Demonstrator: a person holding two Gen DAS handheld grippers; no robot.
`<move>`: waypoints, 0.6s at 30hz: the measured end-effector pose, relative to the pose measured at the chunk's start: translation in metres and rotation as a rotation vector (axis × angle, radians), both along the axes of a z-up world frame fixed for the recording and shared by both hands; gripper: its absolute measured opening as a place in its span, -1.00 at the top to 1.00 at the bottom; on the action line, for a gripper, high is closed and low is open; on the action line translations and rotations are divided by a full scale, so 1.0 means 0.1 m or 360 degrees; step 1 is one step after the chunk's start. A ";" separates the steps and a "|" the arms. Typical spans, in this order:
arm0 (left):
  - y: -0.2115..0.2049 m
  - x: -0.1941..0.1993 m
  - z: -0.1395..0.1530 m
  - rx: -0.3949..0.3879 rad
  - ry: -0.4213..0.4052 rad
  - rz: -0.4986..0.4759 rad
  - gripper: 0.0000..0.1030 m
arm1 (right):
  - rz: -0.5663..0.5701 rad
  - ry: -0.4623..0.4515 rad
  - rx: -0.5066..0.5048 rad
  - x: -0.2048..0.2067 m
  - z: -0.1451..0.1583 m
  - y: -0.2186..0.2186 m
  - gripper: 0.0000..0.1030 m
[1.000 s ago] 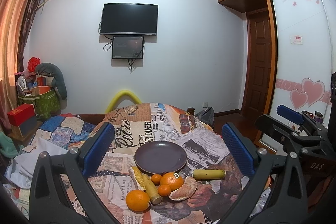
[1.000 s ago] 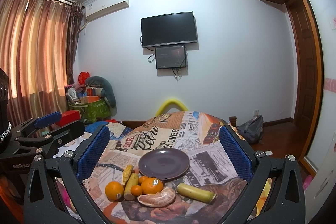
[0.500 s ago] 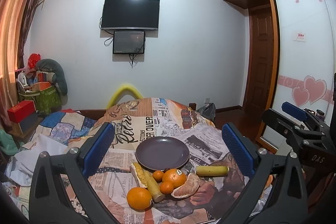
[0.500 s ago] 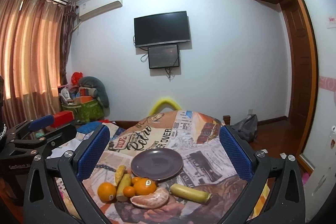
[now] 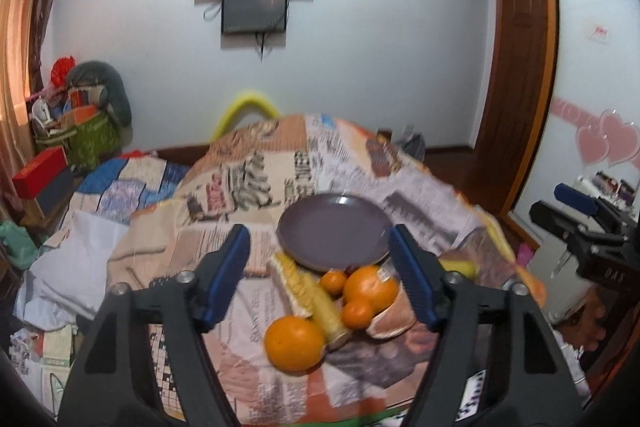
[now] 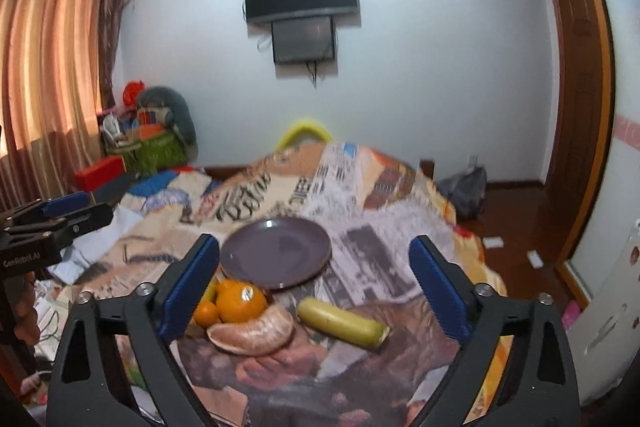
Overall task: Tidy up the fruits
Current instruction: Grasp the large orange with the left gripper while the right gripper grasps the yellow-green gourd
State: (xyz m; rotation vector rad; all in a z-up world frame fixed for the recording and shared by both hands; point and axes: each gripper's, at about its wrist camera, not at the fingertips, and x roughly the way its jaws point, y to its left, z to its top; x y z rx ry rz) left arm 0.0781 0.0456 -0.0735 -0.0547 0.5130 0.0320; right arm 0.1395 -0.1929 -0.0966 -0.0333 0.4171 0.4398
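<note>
A dark purple plate (image 5: 334, 235) (image 6: 276, 251) lies on the newspaper-covered table (image 5: 248, 187). In front of it is a cluster of fruit: a large orange (image 5: 294, 343), a stickered orange (image 5: 370, 287) (image 6: 240, 299), two small tangerines (image 5: 356, 313), a corn cob (image 5: 310, 291), a pomelo segment (image 6: 254, 333) and a banana (image 6: 340, 323). My left gripper (image 5: 318, 235) hovers over the cluster, jaws closing, with nothing pressed between its pads. My right gripper (image 6: 314, 243) hovers above the pomelo and banana, jaws also closing and touching nothing.
Left of the table is a bed with a patchwork cover (image 5: 120, 187), a red box (image 5: 40, 173) and a green bag (image 5: 88, 143). A yellow chair back (image 6: 306, 131) stands behind the table. A wooden door (image 5: 516, 67) is at the right.
Both grippers have dropped and tilted down toward the fruit, which now looks larger and closer. Both pairs of jaws have narrowed, the left more than the right.
</note>
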 end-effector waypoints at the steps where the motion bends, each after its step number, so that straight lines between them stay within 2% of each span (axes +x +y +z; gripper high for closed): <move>1: 0.04 0.05 -0.06 -0.0006 0.0041 -0.0006 -0.25 | 0.0005 0.0046 -0.0013 0.07 -0.06 -0.01 -0.59; 2: 0.06 0.08 -0.12 -0.0014 0.0071 -0.0012 -0.22 | 0.0006 0.0075 -0.0025 0.11 -0.09 -0.01 -0.49; 4: 0.13 0.17 -0.26 -0.0027 0.0153 -0.0024 0.00 | 0.0003 0.0141 -0.0062 0.21 -0.20 -0.03 -0.37; 7: 0.20 0.30 -0.46 -0.0042 0.0257 -0.0042 0.09 | 0.0011 0.0234 -0.0097 0.35 -0.36 -0.06 -0.20; 10: 0.26 0.43 -0.68 -0.0097 0.0367 -0.0058 0.10 | 0.0024 0.0333 -0.0154 0.48 -0.53 -0.08 -0.10; 16: 0.22 0.55 -0.97 -0.0119 0.0517 -0.0069 0.09 | 0.0079 0.0514 -0.0250 0.65 -0.85 -0.12 -0.10; 18: 0.23 0.57 -1.06 -0.0139 0.0562 -0.0066 0.01 | 0.0092 0.0572 -0.0264 0.70 -0.93 -0.15 -0.10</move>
